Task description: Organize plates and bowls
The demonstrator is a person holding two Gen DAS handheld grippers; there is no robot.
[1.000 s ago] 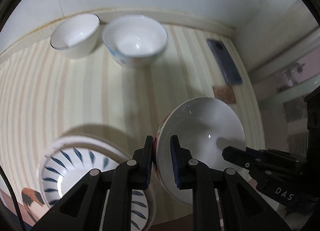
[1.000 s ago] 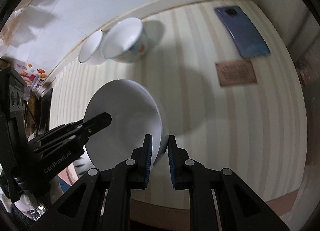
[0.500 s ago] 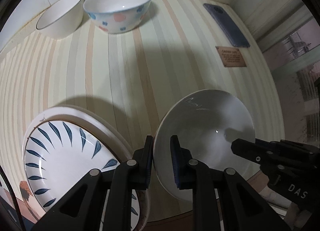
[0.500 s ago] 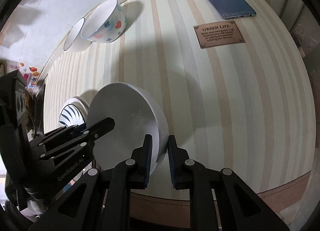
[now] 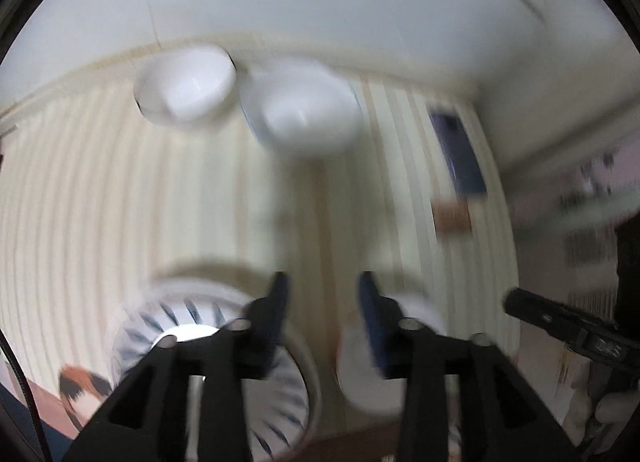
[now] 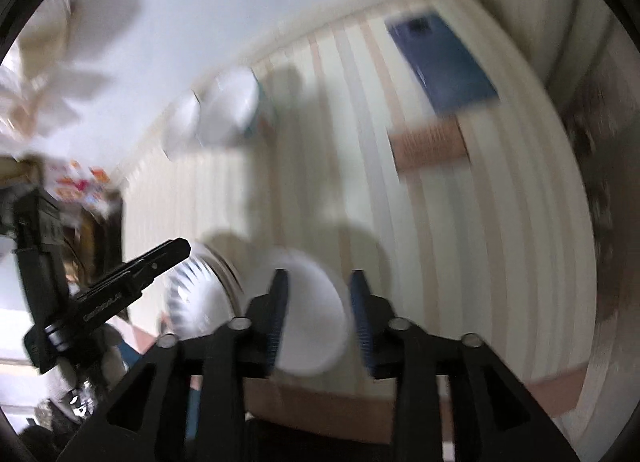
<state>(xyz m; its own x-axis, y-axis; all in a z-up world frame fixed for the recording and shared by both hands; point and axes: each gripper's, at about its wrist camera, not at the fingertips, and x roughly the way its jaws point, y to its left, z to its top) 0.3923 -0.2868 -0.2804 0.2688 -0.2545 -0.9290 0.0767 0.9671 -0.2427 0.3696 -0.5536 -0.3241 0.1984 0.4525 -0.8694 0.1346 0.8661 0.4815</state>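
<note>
Both views are motion-blurred. A plain white bowl [image 5: 372,378] [image 6: 308,322] rests on the striped table near its front edge, right of a blue-leaf patterned plate [image 5: 216,362] [image 6: 196,302]. My left gripper [image 5: 322,302] is open above the gap between plate and bowl, holding nothing. My right gripper [image 6: 318,298] is open, its jaws standing either side of the white bowl and apart from it. Two more bowls stand at the back by the wall: a plain white one [image 5: 186,85] [image 6: 180,121] and a patterned one [image 5: 308,113] [image 6: 232,105].
A dark blue phone [image 5: 460,149] [image 6: 444,61] and a brown label plaque [image 5: 452,213] [image 6: 430,143] lie at the table's right side. The wall runs along the back. The table's front edge [image 6: 320,402] is just below the grippers.
Both grippers have opened and let go of the white bowl, which now sits on the table beside the patterned plate. Both grippers have pulled back and up.
</note>
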